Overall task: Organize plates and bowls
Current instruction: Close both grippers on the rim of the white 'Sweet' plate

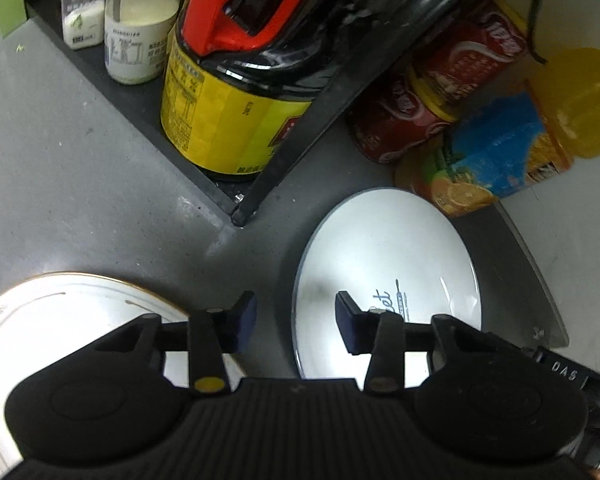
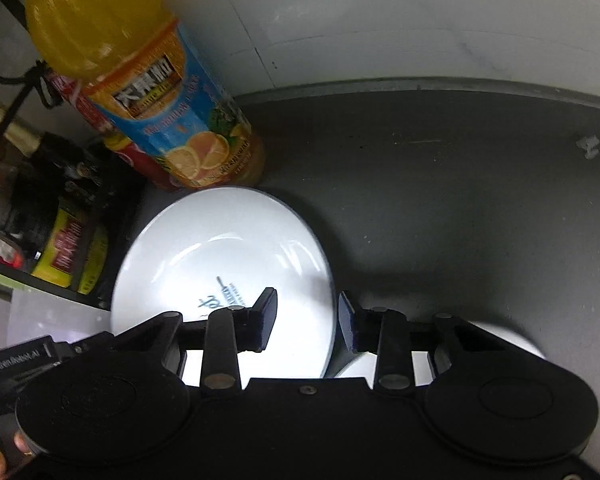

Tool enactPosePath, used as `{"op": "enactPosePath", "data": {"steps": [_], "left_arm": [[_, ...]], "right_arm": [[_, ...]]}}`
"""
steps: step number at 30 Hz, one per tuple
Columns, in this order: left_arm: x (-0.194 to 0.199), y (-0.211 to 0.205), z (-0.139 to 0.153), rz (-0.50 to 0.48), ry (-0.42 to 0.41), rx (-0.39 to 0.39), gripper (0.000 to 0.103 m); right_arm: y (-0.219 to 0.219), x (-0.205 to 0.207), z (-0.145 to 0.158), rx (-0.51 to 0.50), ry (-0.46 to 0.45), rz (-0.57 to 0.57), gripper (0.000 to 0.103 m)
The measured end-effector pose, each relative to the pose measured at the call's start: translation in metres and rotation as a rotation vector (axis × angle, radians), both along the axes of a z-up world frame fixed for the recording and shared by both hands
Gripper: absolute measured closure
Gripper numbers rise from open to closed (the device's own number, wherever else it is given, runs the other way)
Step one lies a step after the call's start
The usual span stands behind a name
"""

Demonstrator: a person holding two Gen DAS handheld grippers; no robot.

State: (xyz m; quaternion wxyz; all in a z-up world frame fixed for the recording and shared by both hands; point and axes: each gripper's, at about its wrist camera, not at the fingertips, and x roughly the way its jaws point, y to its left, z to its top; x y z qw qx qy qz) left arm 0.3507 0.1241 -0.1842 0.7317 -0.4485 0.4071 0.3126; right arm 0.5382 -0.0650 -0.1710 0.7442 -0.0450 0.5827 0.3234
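Nearest in the left wrist view, the left gripper (image 1: pixel 296 322) has its jaws spread with only bare worktop (image 1: pixel 80 168) between them. It hangs between a gold-rimmed plate (image 1: pixel 60 320) and a white plate with blue lettering (image 1: pixel 400 248).

In the right wrist view, the right gripper (image 2: pixel 308 322) also has its jaws spread; they straddle the edge of that lettered plate, but I cannot tell if the pads touch it. A white dish (image 2: pixel 520 344), half hidden, lies under the right finger.

Farther back stand an orange juice bottle (image 2: pixel 160 92), red cans (image 1: pixel 420 108) and a soy sauce jug (image 1: pixel 228 120).

I judge the task is near its beginning: the plates lie apart, nothing is stacked yet.
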Motion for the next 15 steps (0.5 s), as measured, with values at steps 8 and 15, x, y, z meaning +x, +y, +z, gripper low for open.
{"op": "enactPosePath", "data": {"steps": [8, 15], "left_arm": [[0.016, 0.002, -0.025, -0.003, 0.051, -0.042, 0.08], [0.025, 0.002, -0.031, -0.006, 0.027, -0.08, 0.092]], "right_arm": [[0.003, 0.014, -0.019, -0.007, 0.042, -0.023, 0.08], [0.006, 0.012, -0.032, -0.044, 0.064, -0.01, 0.086]]}}
